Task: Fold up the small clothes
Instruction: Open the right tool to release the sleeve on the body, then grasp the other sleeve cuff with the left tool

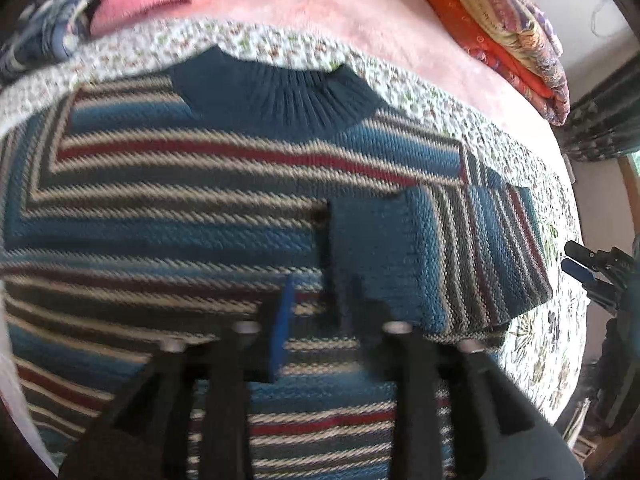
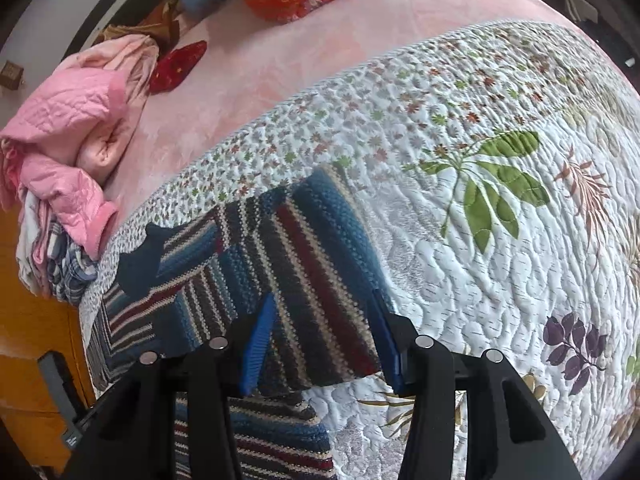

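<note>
A knitted sweater (image 1: 168,208) with blue, red, cream and grey stripes lies flat on a floral quilt (image 1: 280,44), its dark blue ribbed collar (image 1: 280,92) at the far side. One sleeve (image 1: 448,248) is folded across the body. My left gripper (image 1: 322,292) hovers open just over the sleeve's cuff end, with only knit showing between its fingers. In the right wrist view my right gripper (image 2: 323,300) stands open, wide apart, over the folded sleeve (image 2: 316,264) at the sweater's right edge. The right gripper (image 1: 580,268) also shows at the right edge of the left wrist view.
A heap of pink clothes (image 2: 72,140) and checked fabric sits at the far left on the pink blanket (image 2: 280,56). Folded orange and patterned quilts (image 1: 500,32) are stacked at the back, near a red item (image 2: 178,64). Wooden furniture (image 2: 36,320) borders the bed's left side.
</note>
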Tool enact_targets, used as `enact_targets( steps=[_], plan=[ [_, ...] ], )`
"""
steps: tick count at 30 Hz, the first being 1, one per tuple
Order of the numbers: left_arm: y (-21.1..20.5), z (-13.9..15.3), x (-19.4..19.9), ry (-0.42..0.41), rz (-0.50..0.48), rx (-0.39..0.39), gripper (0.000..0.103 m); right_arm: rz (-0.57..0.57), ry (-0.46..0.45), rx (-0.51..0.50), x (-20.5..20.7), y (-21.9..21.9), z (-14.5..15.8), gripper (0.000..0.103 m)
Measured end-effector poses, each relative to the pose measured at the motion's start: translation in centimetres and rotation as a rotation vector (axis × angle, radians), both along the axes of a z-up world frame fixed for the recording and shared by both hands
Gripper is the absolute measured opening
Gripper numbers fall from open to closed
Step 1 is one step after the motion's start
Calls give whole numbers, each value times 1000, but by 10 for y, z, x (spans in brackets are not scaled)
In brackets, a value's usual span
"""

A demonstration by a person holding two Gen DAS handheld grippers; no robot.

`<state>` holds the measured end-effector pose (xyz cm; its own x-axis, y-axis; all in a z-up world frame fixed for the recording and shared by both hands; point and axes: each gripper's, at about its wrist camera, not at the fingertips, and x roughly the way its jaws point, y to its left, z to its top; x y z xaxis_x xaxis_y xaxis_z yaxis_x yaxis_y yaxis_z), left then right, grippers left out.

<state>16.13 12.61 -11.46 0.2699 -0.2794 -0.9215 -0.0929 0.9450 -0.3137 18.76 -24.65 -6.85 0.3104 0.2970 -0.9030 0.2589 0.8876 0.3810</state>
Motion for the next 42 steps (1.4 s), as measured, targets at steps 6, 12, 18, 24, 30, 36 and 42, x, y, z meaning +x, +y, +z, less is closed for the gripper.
enact_targets(
  steps=[6,12,18,24,30,36,42],
  plan=[
    [-32,-29,7,69,20,-48,65,7,2,-18,1,1,-2,49],
    [-49,-20,8,36,33,-36,17,0,10,-17,2,-3,-6,49],
    [-39,16,-1,-72,58,-86,13,-3,0,-13,2,-6,-3,49],
    [13,60,-5,-175,91,-53,13,29,34,18,1,0,-14,54],
    [76,73,-11,-198,154,-4,13,109,89,84,4,30,-38,54],
    [118,69,-13,-200,188,13,13,225,94,-17,4,73,-43,54],
    [142,35,-16,-140,212,65,15,270,126,-97,1,96,-61,53]
  ],
)
